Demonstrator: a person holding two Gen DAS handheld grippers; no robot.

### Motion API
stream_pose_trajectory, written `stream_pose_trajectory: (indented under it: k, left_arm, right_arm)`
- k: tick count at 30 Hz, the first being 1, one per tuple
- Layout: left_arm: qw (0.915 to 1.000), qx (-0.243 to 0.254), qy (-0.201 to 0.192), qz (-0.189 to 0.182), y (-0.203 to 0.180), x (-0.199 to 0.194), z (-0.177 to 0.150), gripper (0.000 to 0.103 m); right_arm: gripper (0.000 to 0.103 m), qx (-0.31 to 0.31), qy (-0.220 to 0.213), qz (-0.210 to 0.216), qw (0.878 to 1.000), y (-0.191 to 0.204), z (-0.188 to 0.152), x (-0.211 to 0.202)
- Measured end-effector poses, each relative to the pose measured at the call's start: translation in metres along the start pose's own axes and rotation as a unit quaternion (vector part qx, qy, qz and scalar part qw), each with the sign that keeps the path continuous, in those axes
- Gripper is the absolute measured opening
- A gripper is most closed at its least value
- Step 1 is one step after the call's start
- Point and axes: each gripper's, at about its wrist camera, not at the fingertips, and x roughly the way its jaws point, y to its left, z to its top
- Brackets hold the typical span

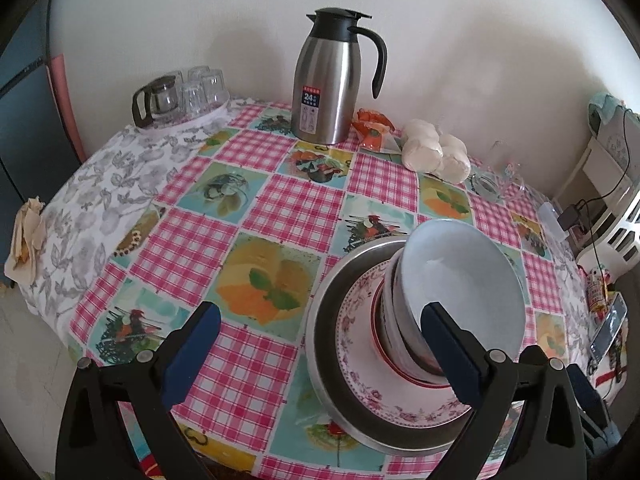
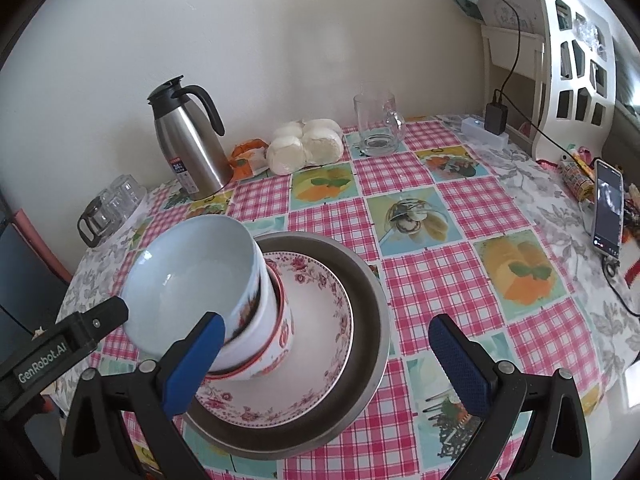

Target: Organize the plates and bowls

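Observation:
A stack stands on the checked tablecloth. At its bottom is a round metal dish, and a floral plate lies in it. A red-patterned bowl sits on the plate, with a pale blue bowl nested on top. My left gripper is open, its right finger at the blue bowl's near rim. Its black fingertip shows against the bowl's left side. My right gripper is open, its left finger in front of the bowls, gripping nothing.
Along the wall stand a steel jug, a glass teapot with glasses, an orange packet, bagged white buns and a glass mug. A phone, a charger and a white shelf are at right.

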Motion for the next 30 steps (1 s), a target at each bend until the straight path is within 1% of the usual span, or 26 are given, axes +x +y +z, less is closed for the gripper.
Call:
stream_pose_trajectory:
  k: [8, 15, 22, 30]
  left_arm:
    - [0.9993, 0.015, -0.034, 0.009, 0.003, -0.011, -0.014, 0.100]
    - [0.9990, 0.027, -0.034, 0.011, 0.002, -0.013, -0.021, 0.100]
    - [0.9990, 0.032, -0.020, 0.025, 0.002, -0.013, -0.031, 0.100]
    - [0.9977, 0.055, 0.012, 0.038, 0.003, -0.006, -0.047, 0.100]
  right_arm:
    - [0.103, -0.008, 0.005, 0.000, 1.000, -0.002, -0.011, -0.003]
    - [0.103, -0.015, 0.008, -0.001, 1.000, -0.002, -0.019, -0.006]
    - [0.103, -0.019, 0.016, -0.006, 1.000, -0.003, -0.026, -0.005]
    - [0.103, -0.030, 0.031, -0.017, 0.999, -0.001, -0.035, -0.003]
